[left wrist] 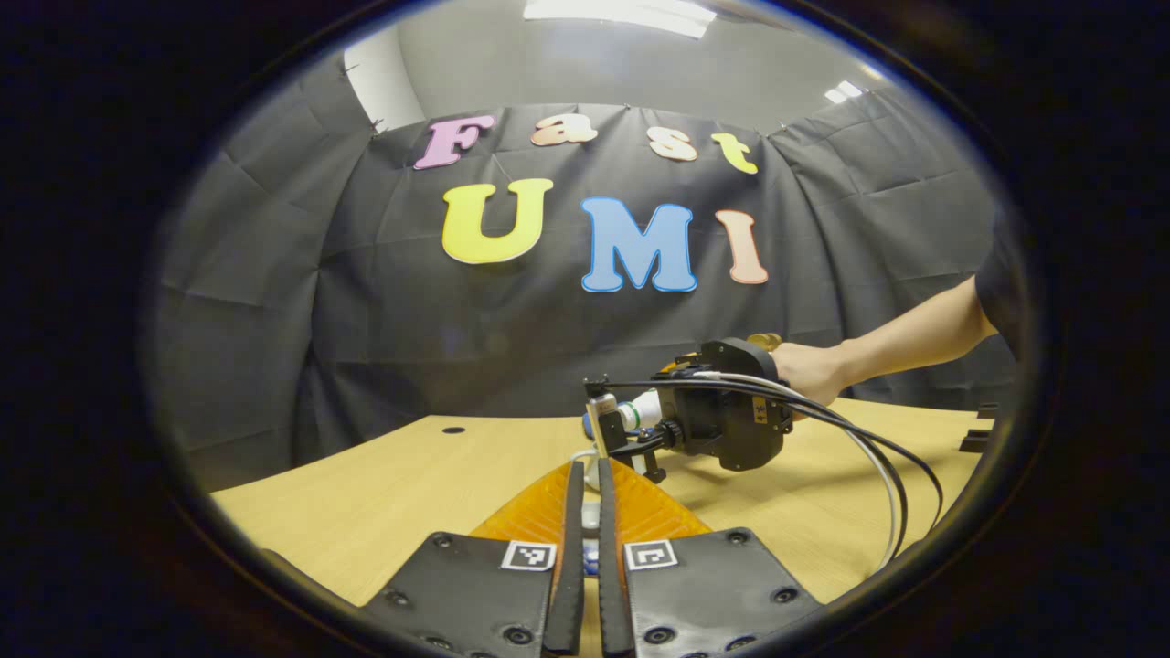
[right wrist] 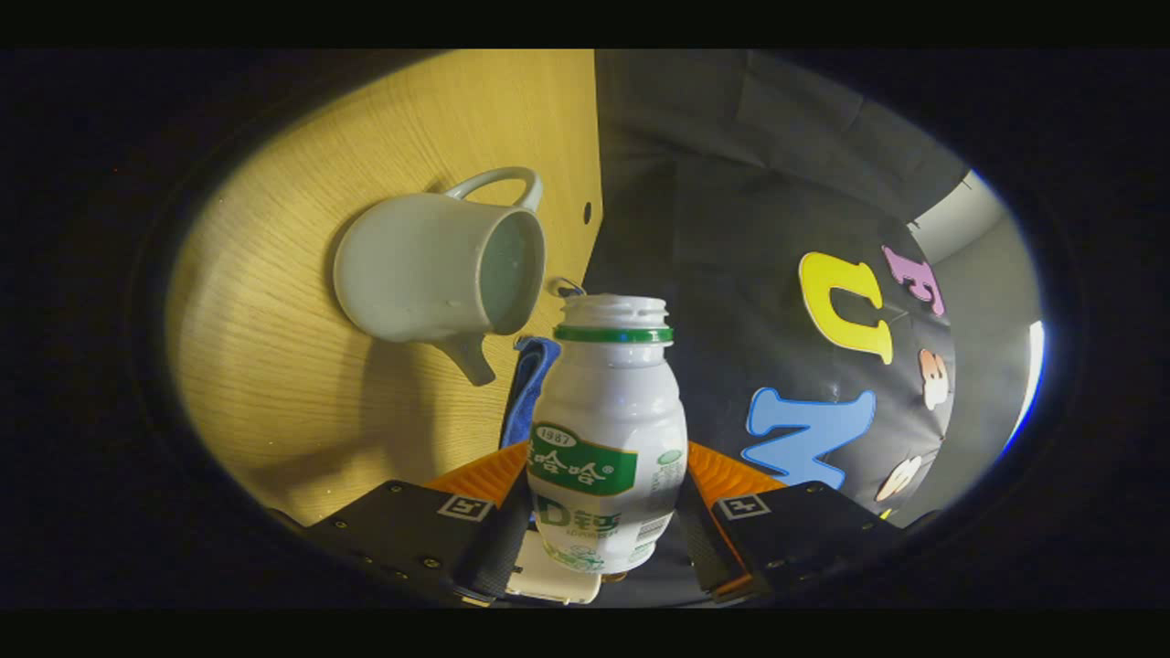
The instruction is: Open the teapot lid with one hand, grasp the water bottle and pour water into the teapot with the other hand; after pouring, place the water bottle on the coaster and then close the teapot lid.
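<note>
A white teapot (right wrist: pixel 420 274) stands on the wooden table (right wrist: pixel 274 411) with its mouth uncovered, its spout and loop handle in sight. My right gripper (right wrist: pixel 608 493) is shut on a white water bottle (right wrist: pixel 608 402) with a green label and no cap. The bottle lies tipped on its side, its mouth close to the teapot's rim. A blue coaster (right wrist: pixel 533 384) lies behind the bottle. In the left gripper view, my left gripper (left wrist: pixel 590 468) is nearly closed on a small white piece, apparently the teapot lid (left wrist: pixel 590 518). Ahead of it a hand (left wrist: pixel 813 370) holds the right gripper (left wrist: pixel 614 422) with the bottle (left wrist: pixel 640 410).
Cables (left wrist: pixel 868 439) trail from the right gripper down over the table (left wrist: pixel 384 484). A small dark hole (left wrist: pixel 452 429) marks the tabletop at the far left. Dark blocks (left wrist: pixel 978 439) sit at the table's right edge. The black cloth wall closes off the back.
</note>
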`<action>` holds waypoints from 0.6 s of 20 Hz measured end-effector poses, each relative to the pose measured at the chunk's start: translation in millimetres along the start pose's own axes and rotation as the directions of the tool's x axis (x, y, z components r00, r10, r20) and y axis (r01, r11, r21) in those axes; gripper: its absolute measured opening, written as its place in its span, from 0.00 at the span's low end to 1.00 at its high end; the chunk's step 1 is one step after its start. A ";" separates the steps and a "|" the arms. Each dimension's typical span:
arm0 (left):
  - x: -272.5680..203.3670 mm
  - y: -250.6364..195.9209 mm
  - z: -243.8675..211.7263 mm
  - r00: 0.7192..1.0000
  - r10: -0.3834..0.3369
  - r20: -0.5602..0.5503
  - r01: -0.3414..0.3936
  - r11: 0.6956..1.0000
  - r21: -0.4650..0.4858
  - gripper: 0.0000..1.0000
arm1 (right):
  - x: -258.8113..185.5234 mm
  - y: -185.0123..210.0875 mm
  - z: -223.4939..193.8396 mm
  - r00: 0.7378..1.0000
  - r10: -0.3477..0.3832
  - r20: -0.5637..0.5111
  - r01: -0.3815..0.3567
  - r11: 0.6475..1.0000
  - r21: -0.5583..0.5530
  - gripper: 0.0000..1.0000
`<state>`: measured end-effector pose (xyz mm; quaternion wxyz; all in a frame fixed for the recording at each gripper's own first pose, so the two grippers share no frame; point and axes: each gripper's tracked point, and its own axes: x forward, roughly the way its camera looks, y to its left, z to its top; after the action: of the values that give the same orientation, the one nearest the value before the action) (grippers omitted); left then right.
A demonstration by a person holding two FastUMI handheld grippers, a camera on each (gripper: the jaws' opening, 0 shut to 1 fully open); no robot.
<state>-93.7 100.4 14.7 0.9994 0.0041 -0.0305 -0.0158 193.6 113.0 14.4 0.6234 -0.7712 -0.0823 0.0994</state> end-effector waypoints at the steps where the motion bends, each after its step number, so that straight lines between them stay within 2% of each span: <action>1: 0.1 -0.5 -1.7 1.000 0.000 -0.003 0.000 1.000 0.000 0.17 | 0.3 -1.1 -0.2 1.000 0.000 0.001 0.000 1.000 -0.010 0.74; 12: -2.1 3.0 -5.7 1.000 0.007 -0.009 -0.007 1.000 0.008 0.17 | 2.1 -12.8 -1.8 1.000 -0.022 0.011 0.023 0.996 -0.083 0.74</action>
<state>-95.3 103.5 8.9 0.9996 0.0078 -0.0262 -0.0121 196.1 114.5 27.1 0.5913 -0.7951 -0.0982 0.0924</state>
